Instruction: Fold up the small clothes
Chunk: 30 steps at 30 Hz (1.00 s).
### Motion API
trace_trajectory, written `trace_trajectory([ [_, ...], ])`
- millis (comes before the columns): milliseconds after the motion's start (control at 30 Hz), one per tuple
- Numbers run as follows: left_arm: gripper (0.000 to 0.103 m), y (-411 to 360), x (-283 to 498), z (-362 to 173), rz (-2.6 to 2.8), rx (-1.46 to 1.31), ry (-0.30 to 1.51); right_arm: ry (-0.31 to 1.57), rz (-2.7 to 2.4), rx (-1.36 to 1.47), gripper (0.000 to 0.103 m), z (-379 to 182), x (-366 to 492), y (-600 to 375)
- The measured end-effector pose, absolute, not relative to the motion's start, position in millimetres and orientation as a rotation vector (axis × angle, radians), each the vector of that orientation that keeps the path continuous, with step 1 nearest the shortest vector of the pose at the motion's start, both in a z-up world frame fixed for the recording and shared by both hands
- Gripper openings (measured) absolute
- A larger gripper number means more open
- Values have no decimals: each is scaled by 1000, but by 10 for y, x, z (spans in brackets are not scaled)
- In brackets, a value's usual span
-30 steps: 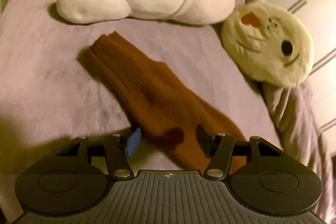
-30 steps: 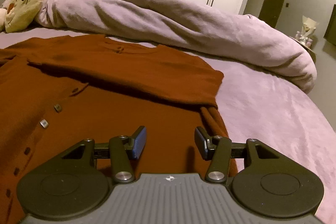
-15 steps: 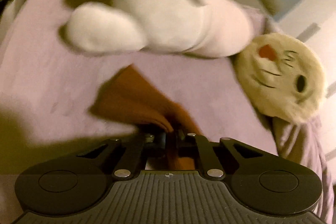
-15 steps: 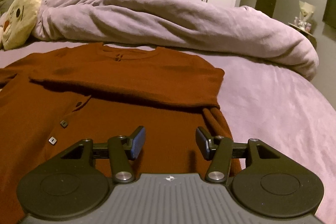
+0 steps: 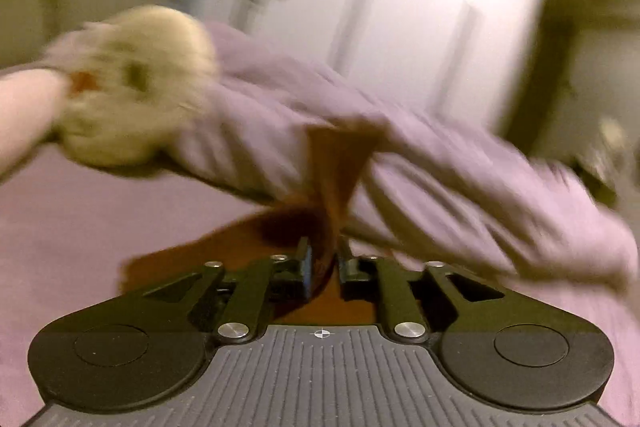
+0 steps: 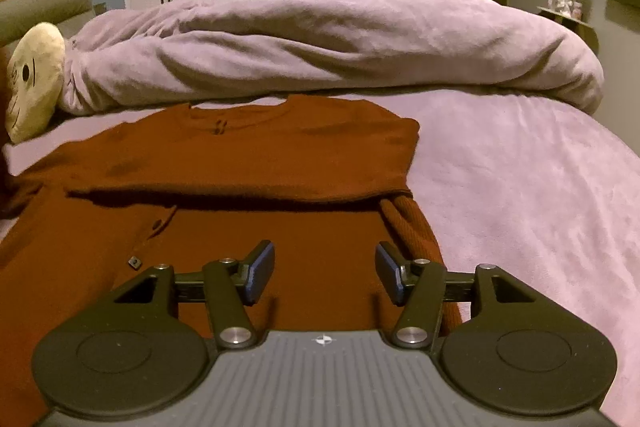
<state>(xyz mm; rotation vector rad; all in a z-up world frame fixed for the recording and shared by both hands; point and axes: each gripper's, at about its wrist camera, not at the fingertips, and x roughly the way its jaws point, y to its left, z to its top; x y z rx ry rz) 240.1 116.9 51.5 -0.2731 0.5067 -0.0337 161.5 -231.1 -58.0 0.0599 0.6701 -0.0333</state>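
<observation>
The left claw (image 5: 323, 261) grips the sleeve (image 5: 340, 167) of the rust-brown knitted button-front cardigan (image 6: 256, 187), its jaws having just eased slightly apart; if that pinch loosens in mid-swing, the sleeve may drop short and bunch. The right claw (image 6: 325, 273) hangs open and empty above the hem. The cardigan lies on the lilac plush bed cover (image 6: 520, 163), its other sleeve already folded across the chest.

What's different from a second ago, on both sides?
The left gripper closed on the brown sleeve, lifted it off the bed and swung it toward the folded cardigan; its jaws have eased open slightly. The right gripper hovers open, barely moved.
</observation>
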Motion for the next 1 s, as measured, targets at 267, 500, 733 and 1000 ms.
trace_trajectory([
  [267,72,821,2110,-100,15,-298,734,679,-9,91,56,-524,1625,-2410],
  [500,79,1314,1520,-345,240,-313,841,707,218,257,53,-485,2154,-2087],
  [733,82,1532,1349,-422,264,-298,855,816,367,543,39,-631,2972,-1597],
  [1000,88,1510,1433,-470,207,-304,837,1042,365,665,39,-982,3517,-1164],
])
